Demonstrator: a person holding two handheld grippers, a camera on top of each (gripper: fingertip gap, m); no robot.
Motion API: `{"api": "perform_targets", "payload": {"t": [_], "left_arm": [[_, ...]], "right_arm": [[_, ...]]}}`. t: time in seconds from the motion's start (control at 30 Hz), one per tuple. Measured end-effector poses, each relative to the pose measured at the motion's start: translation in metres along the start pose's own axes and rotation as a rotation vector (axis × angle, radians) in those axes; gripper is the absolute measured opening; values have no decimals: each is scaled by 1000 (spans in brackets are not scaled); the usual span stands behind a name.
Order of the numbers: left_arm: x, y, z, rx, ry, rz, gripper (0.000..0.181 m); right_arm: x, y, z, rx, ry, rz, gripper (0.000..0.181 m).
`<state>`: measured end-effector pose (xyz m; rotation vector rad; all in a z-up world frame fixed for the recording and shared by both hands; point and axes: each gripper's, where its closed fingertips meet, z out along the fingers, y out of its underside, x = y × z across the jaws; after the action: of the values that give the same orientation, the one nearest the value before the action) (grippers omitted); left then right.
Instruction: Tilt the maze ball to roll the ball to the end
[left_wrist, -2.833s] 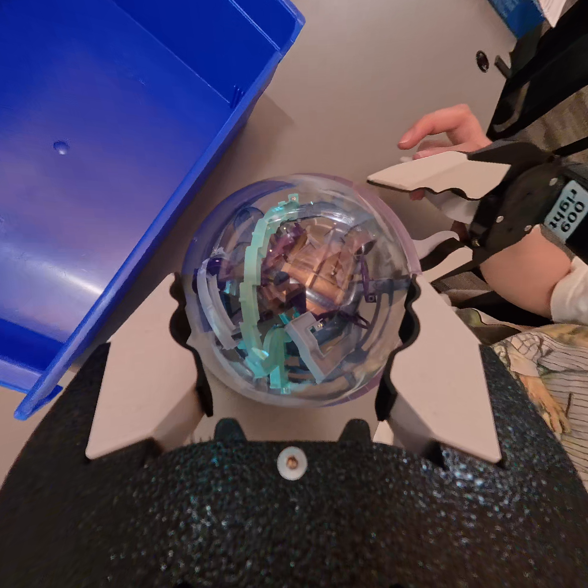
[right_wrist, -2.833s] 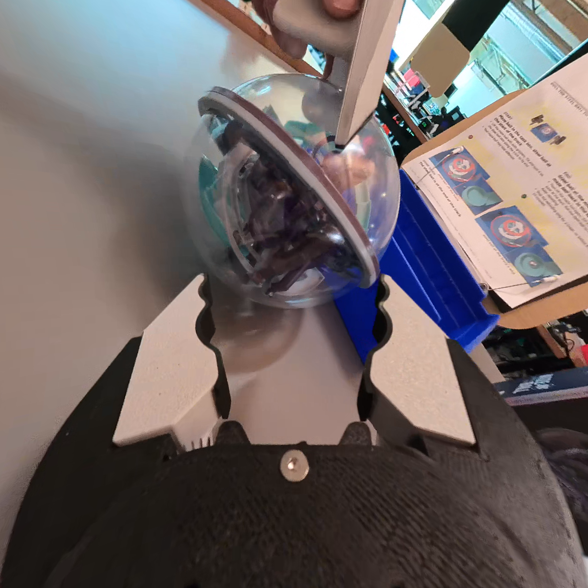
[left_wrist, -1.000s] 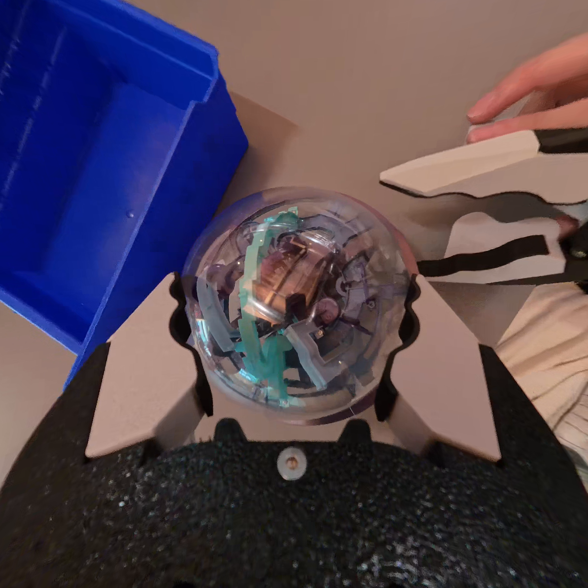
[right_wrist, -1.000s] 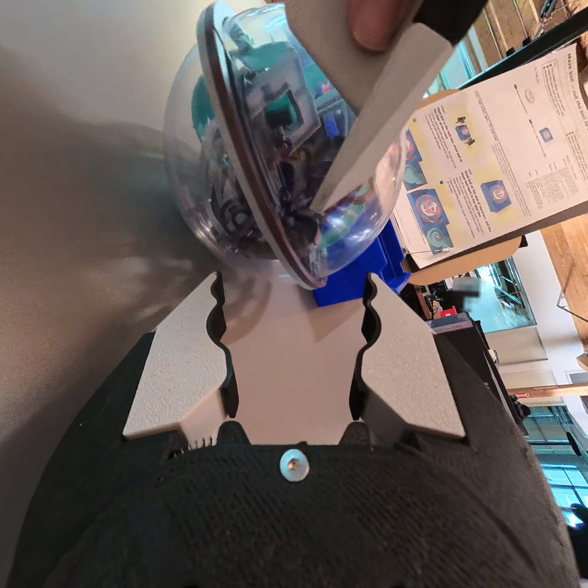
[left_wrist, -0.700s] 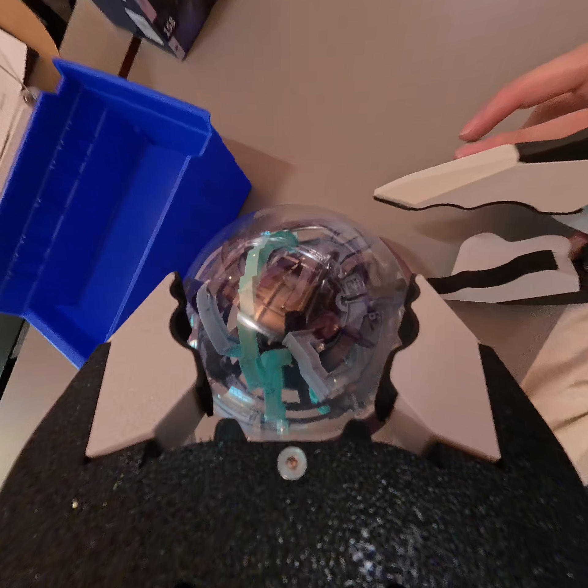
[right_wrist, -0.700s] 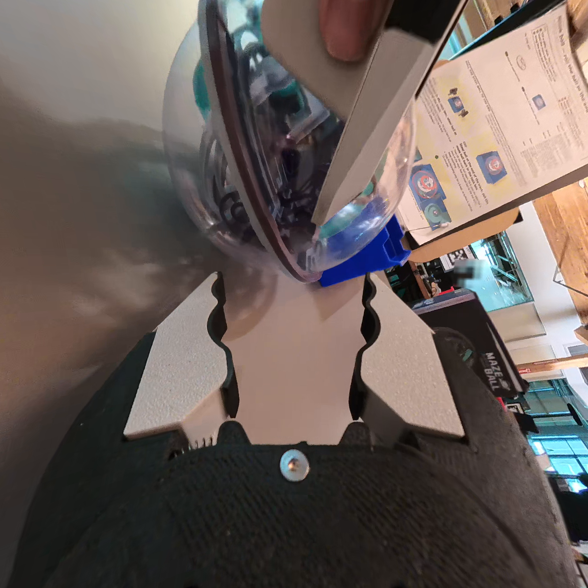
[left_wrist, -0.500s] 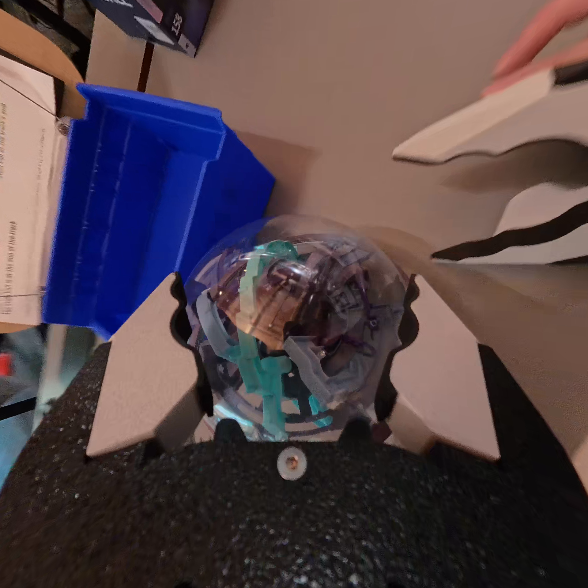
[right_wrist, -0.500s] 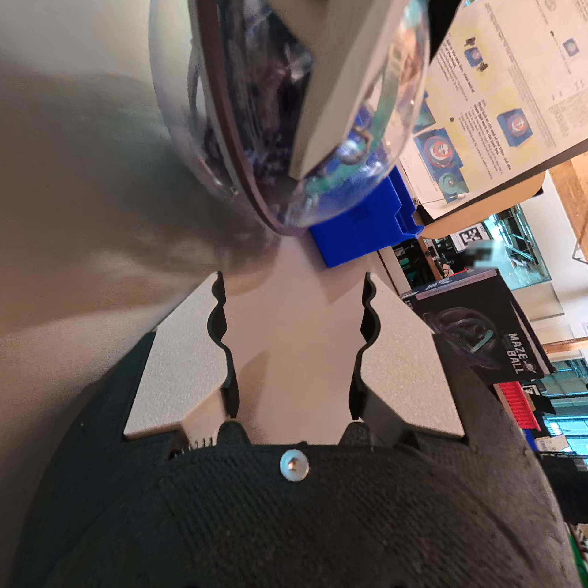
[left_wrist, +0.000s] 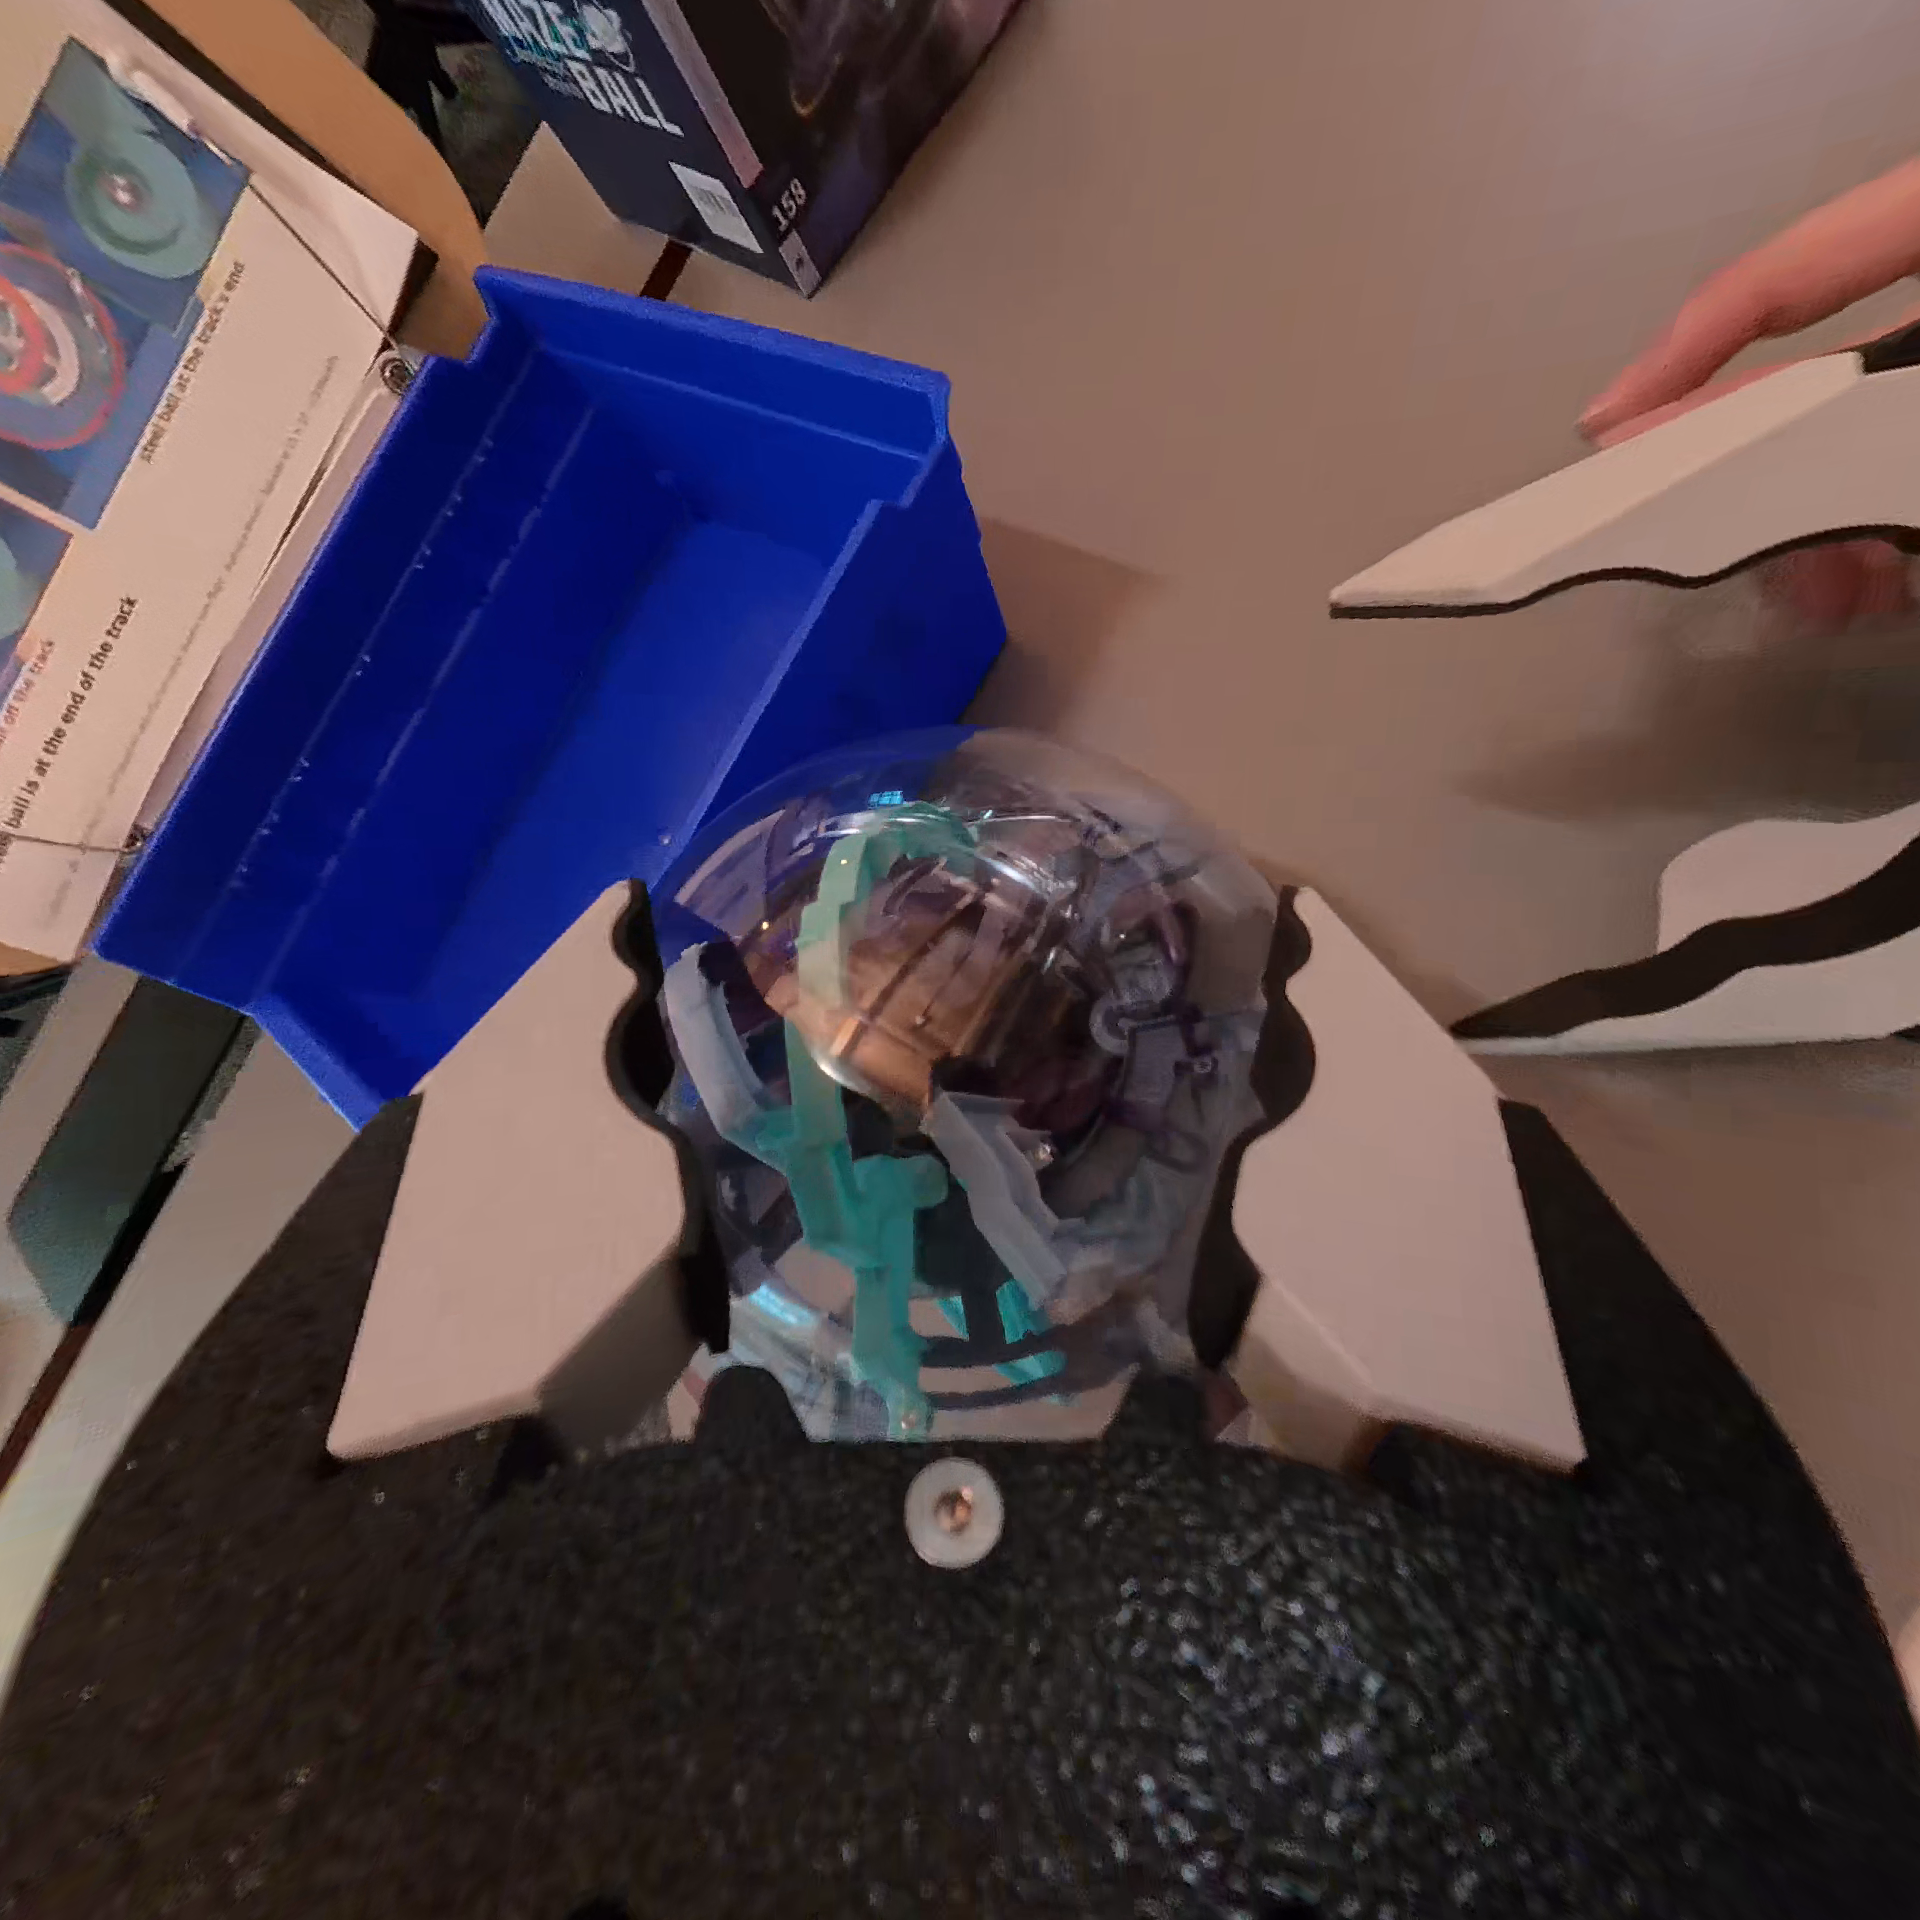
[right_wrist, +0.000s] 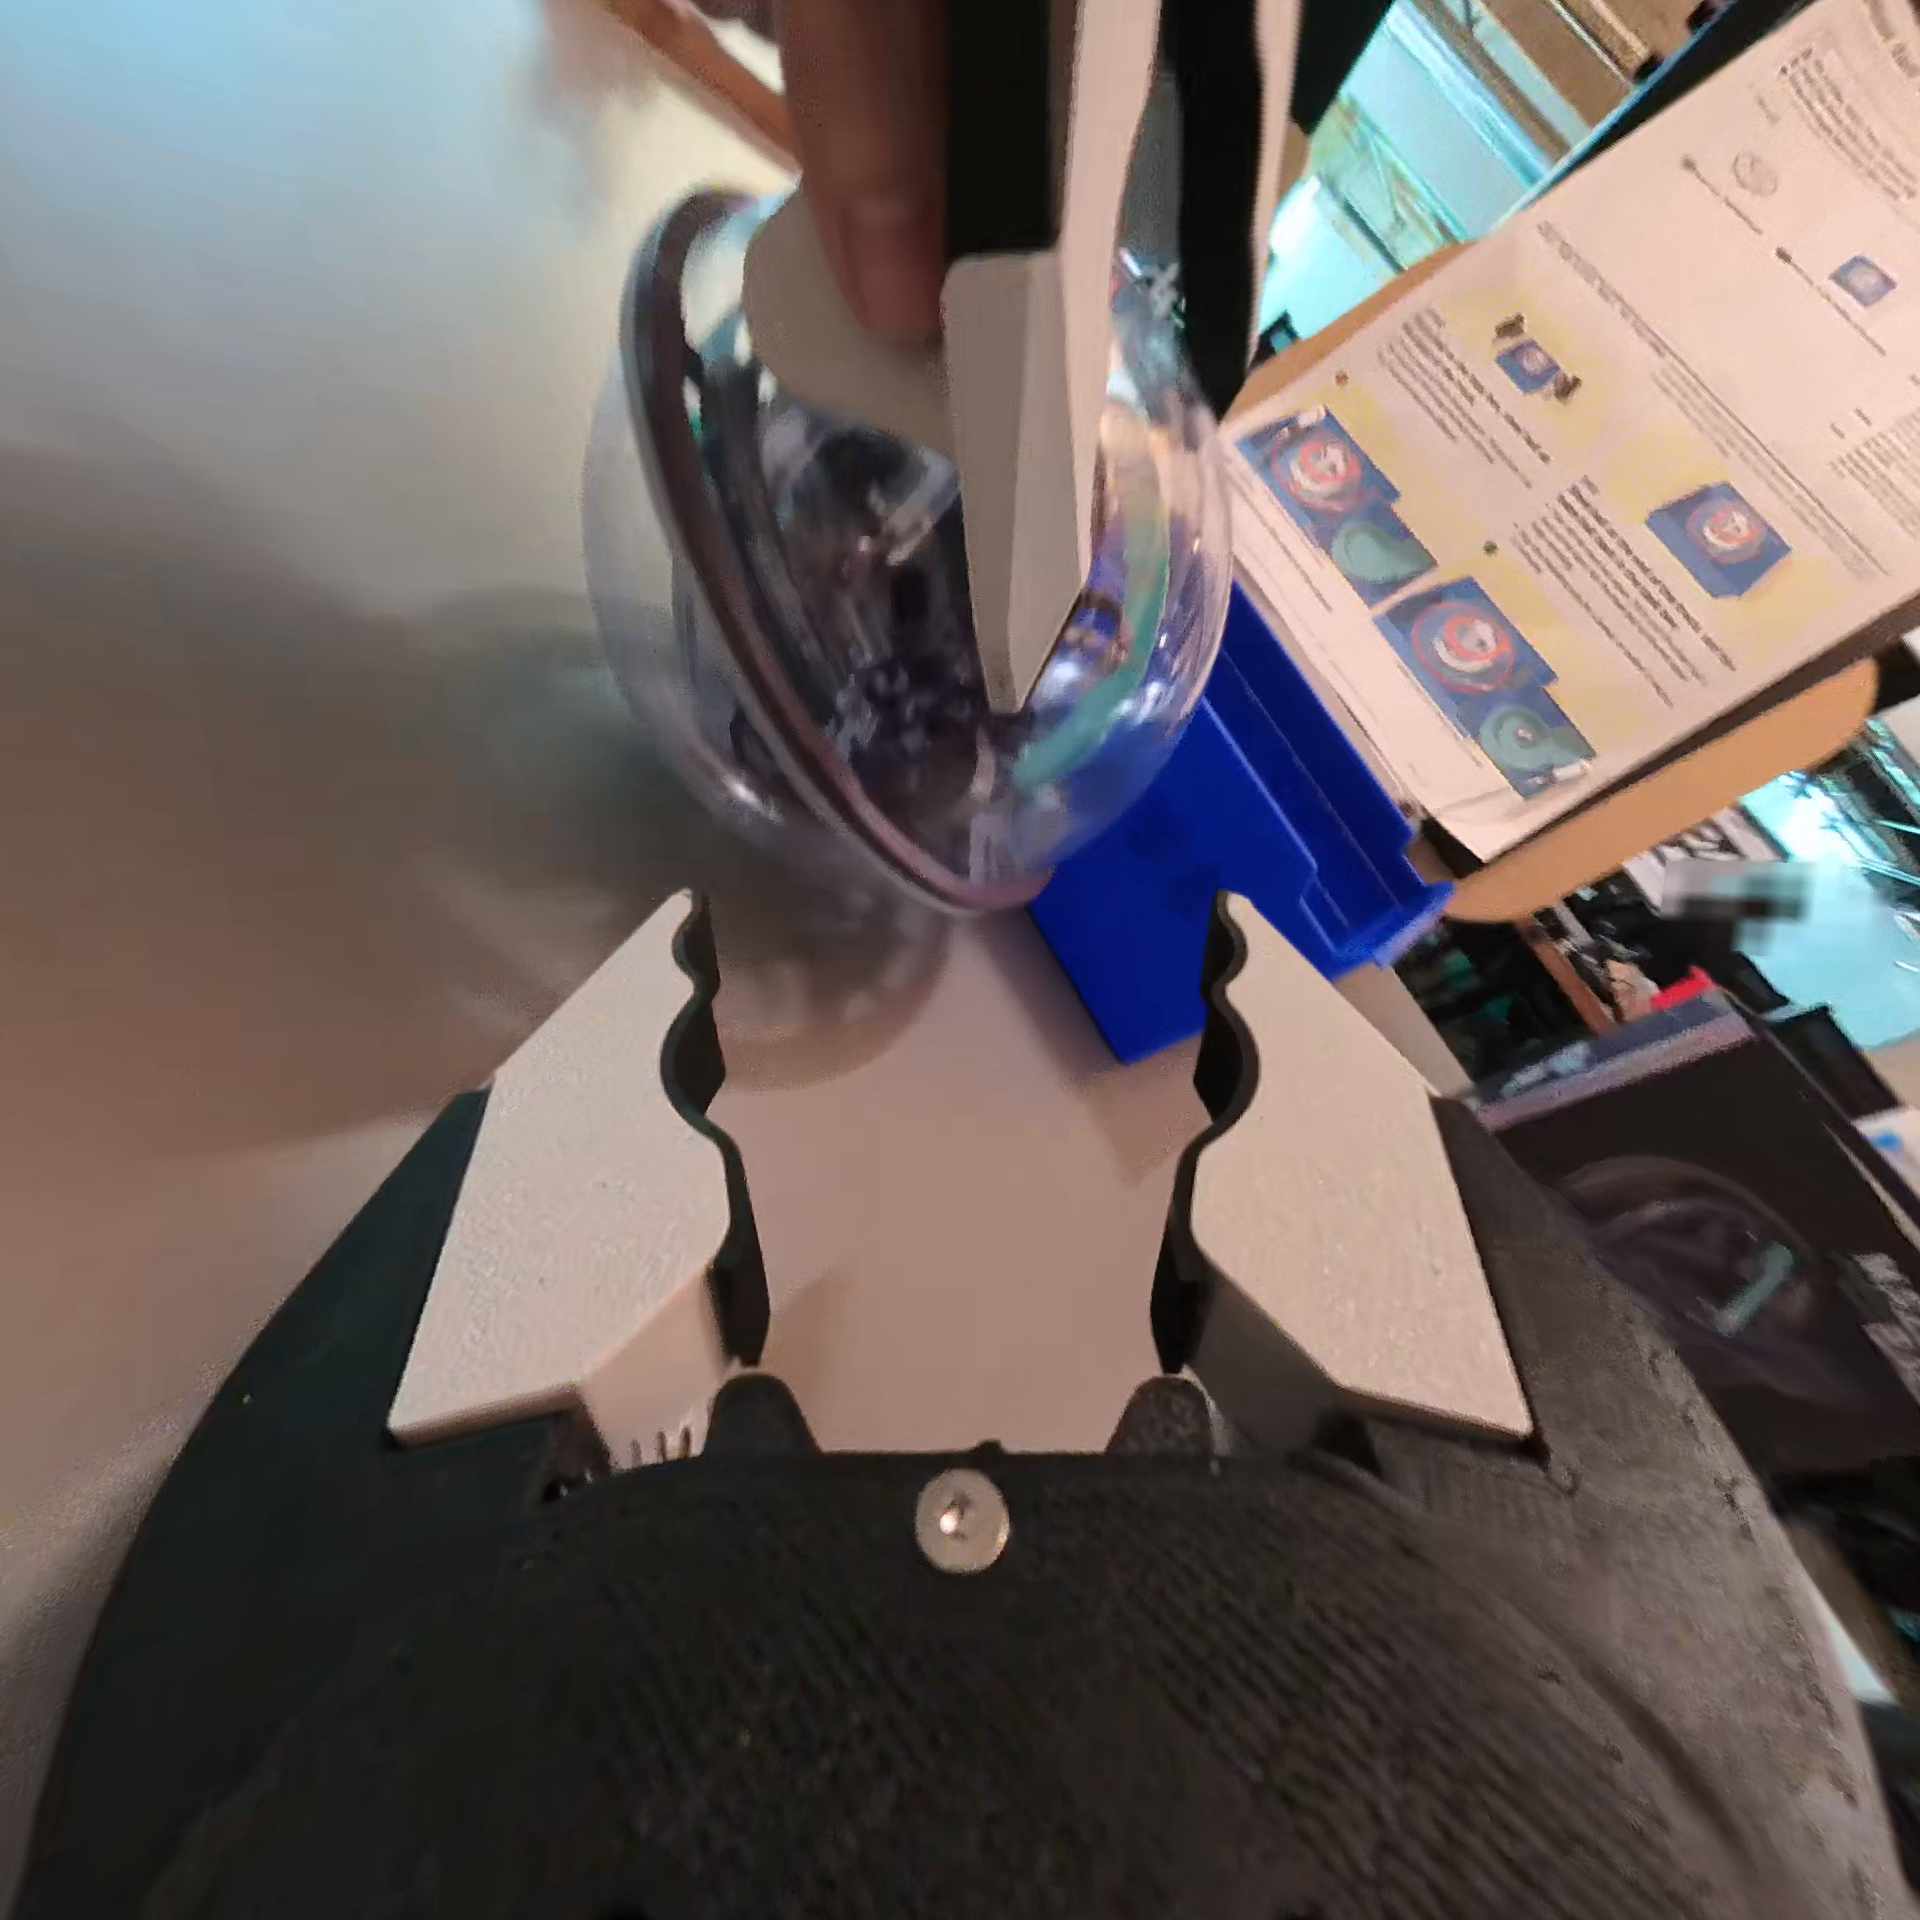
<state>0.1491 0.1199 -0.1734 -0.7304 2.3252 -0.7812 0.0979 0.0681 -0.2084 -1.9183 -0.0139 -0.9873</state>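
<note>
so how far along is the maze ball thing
Done: the left gripper has its fingers clamped on the clear maze ball, lifted off the table beside the blue bin. In hand: tilting it. The right gripper is open, holding nothing. Left: the little ball inside can't be made out, so reaching the end isn't confirmed.

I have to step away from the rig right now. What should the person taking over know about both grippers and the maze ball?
Left gripper: shut on the maze ball, held tilted above the table.
Right gripper: open and empty, pointing at the ball from close by, not touching it.
Blue bin: empty, on the table just beyond the ball, with the instruction sheet behind it.
Done: ball picked up and tilting under way.
Left: the small ball inside cannot be made out in the blur, so find it on the track first, then go on tilting to the end.
</note>
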Motion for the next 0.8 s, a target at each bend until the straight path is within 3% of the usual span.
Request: {"api": "perform_targets", "payload": {"t": [0.17,0.27,0.43,0.63,0.8], "left_arm": [[-7,11,-11,81,47,-111,116],[-11,16,-15,131,92,-209,121],[-23,33,-17,137,121,-339,134],[-20,52,-15,54,199,-407,152],[-9,44,-10,-15,178,-280,152]], "right_arm": [[22,-46,17,82,-164,73,103],[42,-76,35,154,-276,242,110],[3,-58,69,-55,-612,373,118],[-9,-67,71,13,-614,372,116],[-7,-55,58,37,-575,391,113]]}}
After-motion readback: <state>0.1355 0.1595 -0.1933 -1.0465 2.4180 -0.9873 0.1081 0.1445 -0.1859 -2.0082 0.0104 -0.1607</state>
